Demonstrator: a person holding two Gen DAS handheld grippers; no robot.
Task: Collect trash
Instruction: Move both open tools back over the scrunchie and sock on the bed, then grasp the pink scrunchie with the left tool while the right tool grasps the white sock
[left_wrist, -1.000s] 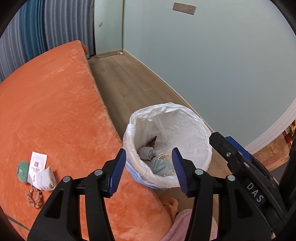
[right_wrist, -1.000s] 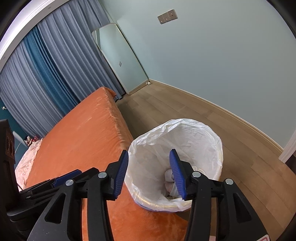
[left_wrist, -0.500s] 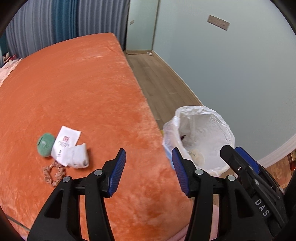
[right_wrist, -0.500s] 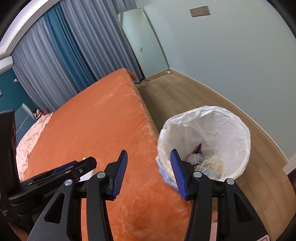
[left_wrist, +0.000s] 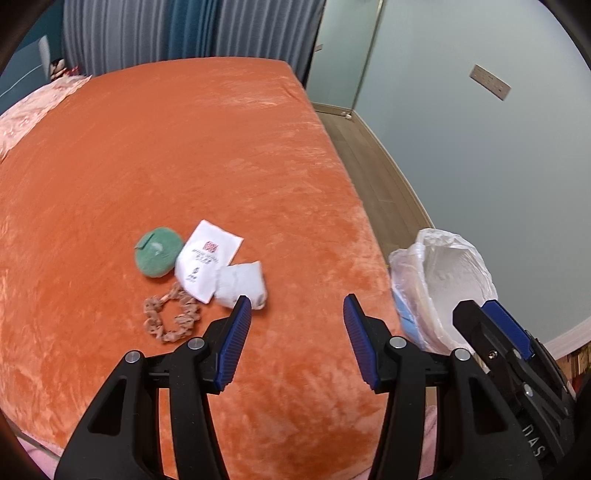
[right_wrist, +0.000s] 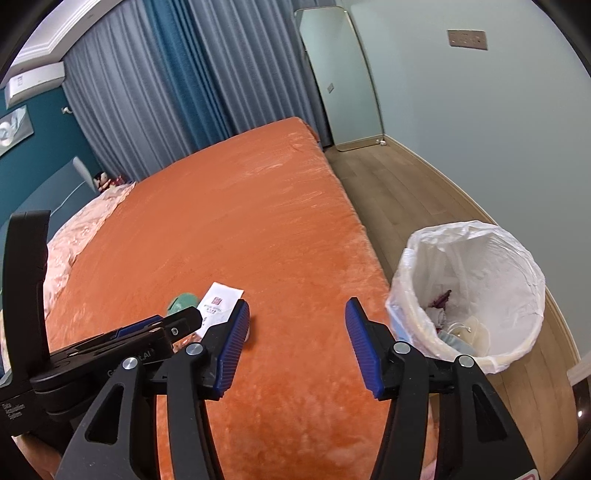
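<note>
On the orange bed (left_wrist: 229, 155) lies a small heap: a green round pad (left_wrist: 159, 252), a white printed packet (left_wrist: 207, 260), a white crumpled wad (left_wrist: 242, 284) and a beige scrunchie (left_wrist: 170, 318). My left gripper (left_wrist: 297, 308) hovers open just right of the heap, with nothing between its blue pads. My right gripper (right_wrist: 297, 312) hangs over the bed's near edge; its jaws are opening, nothing between them. The white-lined bin (right_wrist: 480, 291) stands on the floor to the right, with trash inside. In the right wrist view the left gripper hides part of the packet (right_wrist: 221, 302) and pad (right_wrist: 181, 301).
Wooden floor (right_wrist: 399, 184) runs between the bed and the pale wall. A mirror (right_wrist: 340, 74) leans in the far corner beside blue-grey curtains (right_wrist: 177, 85). A pink quilt (right_wrist: 85, 221) covers the bed's far left end. The bin (left_wrist: 443, 280) stands close against the bed's side.
Both grippers swung left from above the bin to over the bed. The heap of items moved toward the middle of the left wrist view. The right jaws stand slightly wider.
</note>
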